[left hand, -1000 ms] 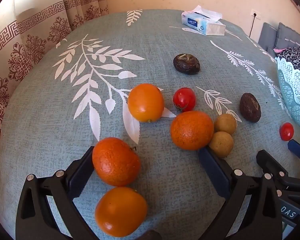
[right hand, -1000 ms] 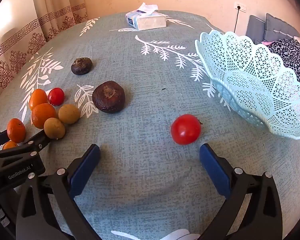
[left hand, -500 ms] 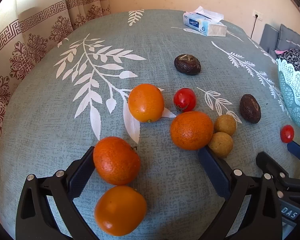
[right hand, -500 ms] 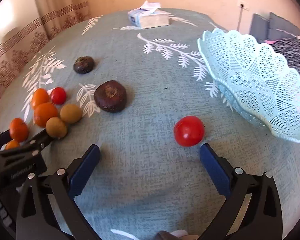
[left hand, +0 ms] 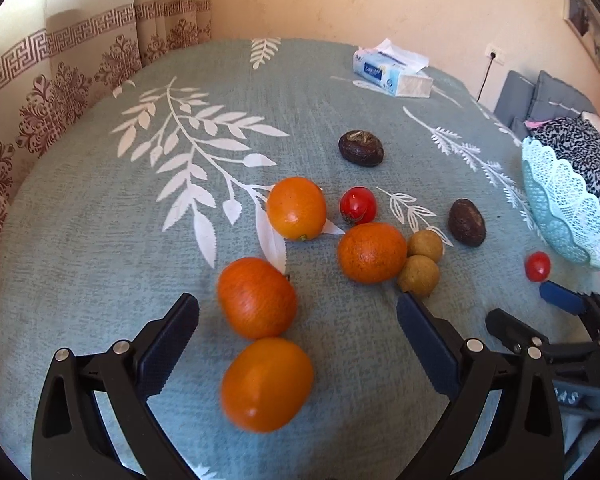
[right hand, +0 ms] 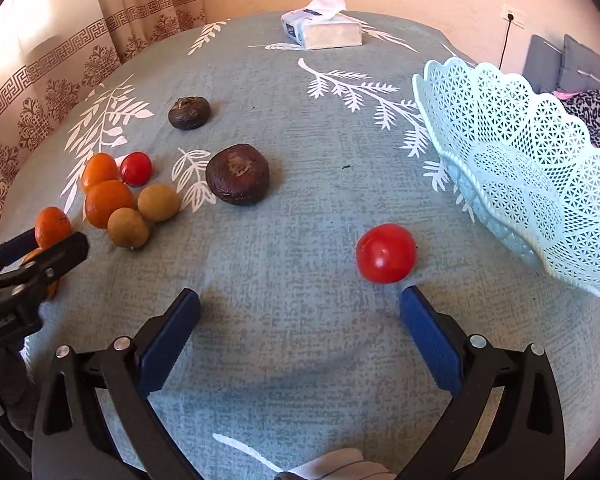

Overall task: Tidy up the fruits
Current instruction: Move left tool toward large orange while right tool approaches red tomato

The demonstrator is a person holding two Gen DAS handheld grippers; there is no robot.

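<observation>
The left gripper (left hand: 298, 310) is hovering spread wide around two oranges (left hand: 257, 297); the right gripper (right hand: 300, 300), also spread, is sitting with a tomato (right hand: 385, 253) at its one o'clock.

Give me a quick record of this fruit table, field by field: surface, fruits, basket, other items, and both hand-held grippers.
surface: round table with a teal leaf-print cloth
oranges: four, clustered near the left hand-held gripper
tomatoes: two; one ahead of the right hand-held gripper, one among the oranges
small tan fruits: two, touching
dark brown fruits: two
basket: pale blue lattice, no fruit visible inside
other: tissue pack at the far edge
grippers: both open, holding nothing
</observation>
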